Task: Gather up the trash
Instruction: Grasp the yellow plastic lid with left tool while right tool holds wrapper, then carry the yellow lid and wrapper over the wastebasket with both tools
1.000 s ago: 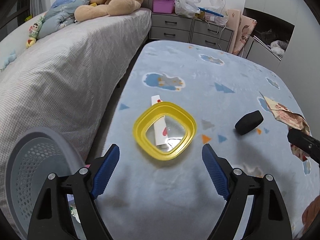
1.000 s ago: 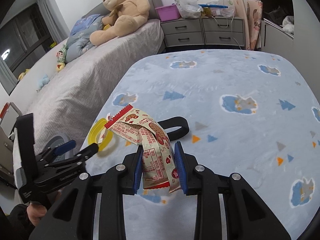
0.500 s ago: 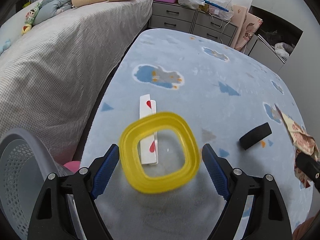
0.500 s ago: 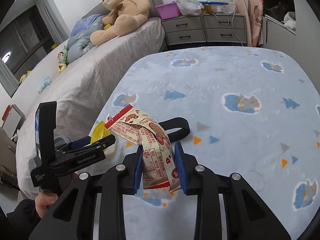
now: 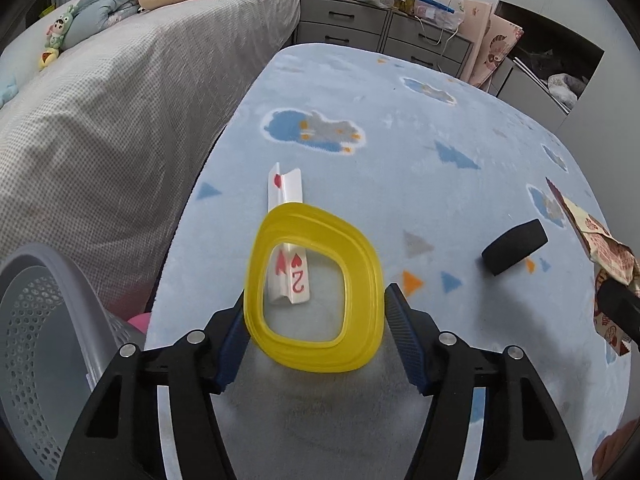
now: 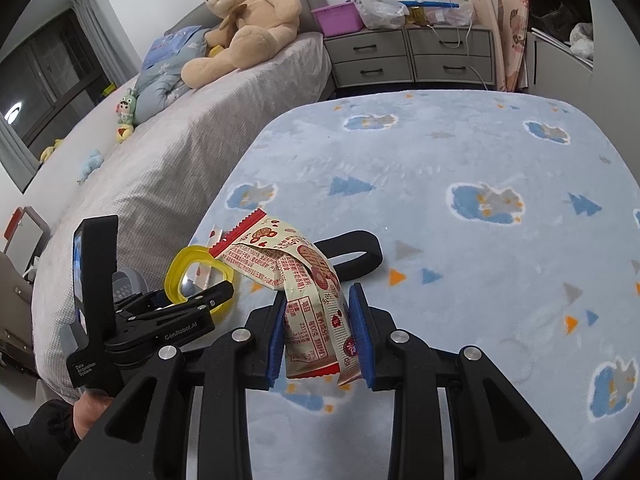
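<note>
My left gripper (image 5: 316, 308) is shut on a yellow plastic ring-shaped lid (image 5: 360, 276) and holds it tilted above the blue rug (image 5: 400, 100); it also shows in the right wrist view (image 6: 198, 276). A folded playing card (image 5: 286, 192) lies on the rug behind the lid. A black curved strap (image 5: 514, 246) lies on the rug to the right. My right gripper (image 6: 318, 332) is shut on a crumpled red-and-cream snack wrapper (image 6: 308, 280), whose end shows at the right edge of the left wrist view (image 5: 600, 240).
A grey perforated waste basket (image 5: 36, 340) stands at lower left beside the bed (image 5: 100, 100). A teddy bear (image 6: 248, 28) and small toys lie on the bed. Grey drawers (image 6: 408, 54) with bags stand at the back.
My left gripper moved in on the yellow lid, closed on it and lifted it off the rug, uncovering the playing card. My right gripper kept its hold on the wrapper.
</note>
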`<state>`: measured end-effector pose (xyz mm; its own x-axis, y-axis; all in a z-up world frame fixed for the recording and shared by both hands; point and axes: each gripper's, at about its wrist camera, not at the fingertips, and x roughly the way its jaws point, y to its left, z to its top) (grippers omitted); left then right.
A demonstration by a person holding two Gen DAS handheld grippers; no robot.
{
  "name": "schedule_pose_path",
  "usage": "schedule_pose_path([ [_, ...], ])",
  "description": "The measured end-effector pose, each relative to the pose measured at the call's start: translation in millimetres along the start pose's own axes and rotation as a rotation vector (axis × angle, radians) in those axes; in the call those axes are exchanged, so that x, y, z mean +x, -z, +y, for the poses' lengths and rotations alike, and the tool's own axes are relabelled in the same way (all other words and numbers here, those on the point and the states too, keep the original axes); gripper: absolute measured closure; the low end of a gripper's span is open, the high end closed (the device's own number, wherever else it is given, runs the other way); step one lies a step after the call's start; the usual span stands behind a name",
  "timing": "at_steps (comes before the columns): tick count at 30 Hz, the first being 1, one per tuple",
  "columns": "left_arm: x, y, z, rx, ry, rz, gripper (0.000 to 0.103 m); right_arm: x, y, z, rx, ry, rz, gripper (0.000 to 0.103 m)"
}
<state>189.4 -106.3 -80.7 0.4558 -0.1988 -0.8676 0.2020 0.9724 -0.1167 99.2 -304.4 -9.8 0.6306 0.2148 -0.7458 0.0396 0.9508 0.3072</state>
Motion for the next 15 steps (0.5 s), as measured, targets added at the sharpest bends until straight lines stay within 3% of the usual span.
schedule_pose_path([
  [8, -22.3, 16.7, 7.2, 0.012, 0.002, -0.025, 0.041, 1.3, 0.5, 4.0, -0.003, -0.002, -0.001, 0.073],
  [15, -59.8, 33.0, 17.6, 0.027, 0.001, -0.094, 0.041, 3.3, -0.7, 20.4, -0.029, 0.003, -0.001, 0.073],
])
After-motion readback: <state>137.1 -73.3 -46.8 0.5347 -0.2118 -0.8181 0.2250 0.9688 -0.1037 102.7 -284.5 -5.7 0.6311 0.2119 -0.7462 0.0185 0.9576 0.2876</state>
